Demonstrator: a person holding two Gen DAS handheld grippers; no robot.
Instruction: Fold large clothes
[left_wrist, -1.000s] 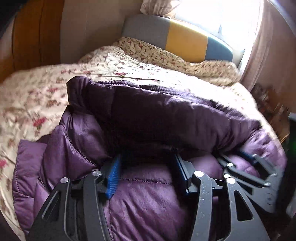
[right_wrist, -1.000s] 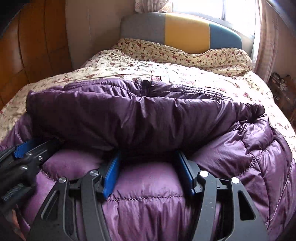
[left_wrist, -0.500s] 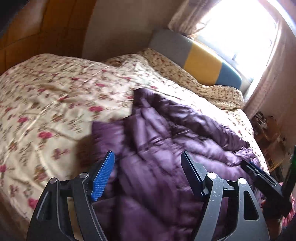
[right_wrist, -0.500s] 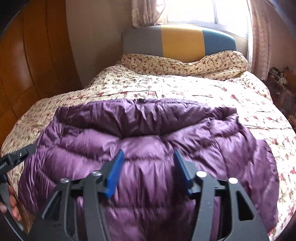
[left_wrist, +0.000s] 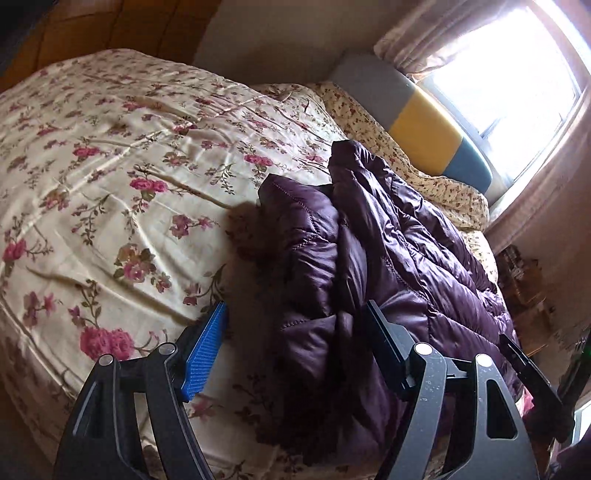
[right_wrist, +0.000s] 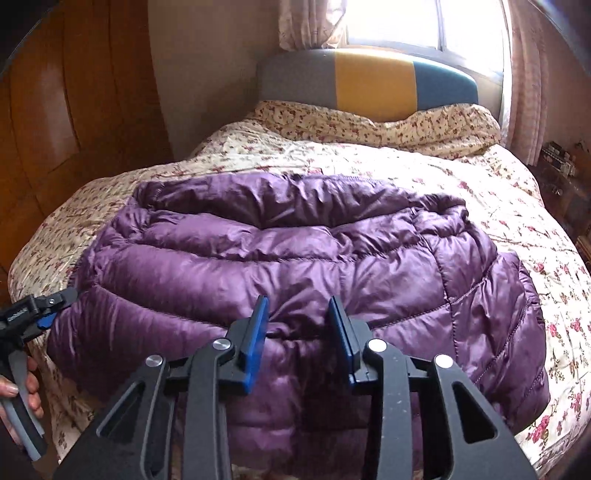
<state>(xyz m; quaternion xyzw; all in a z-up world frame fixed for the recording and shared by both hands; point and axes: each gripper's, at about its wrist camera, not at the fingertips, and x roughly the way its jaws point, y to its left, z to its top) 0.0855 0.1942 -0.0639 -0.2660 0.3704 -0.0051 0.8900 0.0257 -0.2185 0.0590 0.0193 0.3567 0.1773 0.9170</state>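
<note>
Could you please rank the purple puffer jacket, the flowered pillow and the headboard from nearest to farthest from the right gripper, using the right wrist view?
1. Purple puffer jacket: directly ahead of the right gripper.
2. Flowered pillow: at the bed's far end.
3. Headboard: behind the pillow, under the window.

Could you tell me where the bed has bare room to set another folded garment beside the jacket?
The floral bedspread lies bare left of the purple jacket, toward the wooden wall. Another free band runs between the jacket's far edge and the headboard. The near edge is crowded: the jacket reaches it, with both grippers there.
</note>
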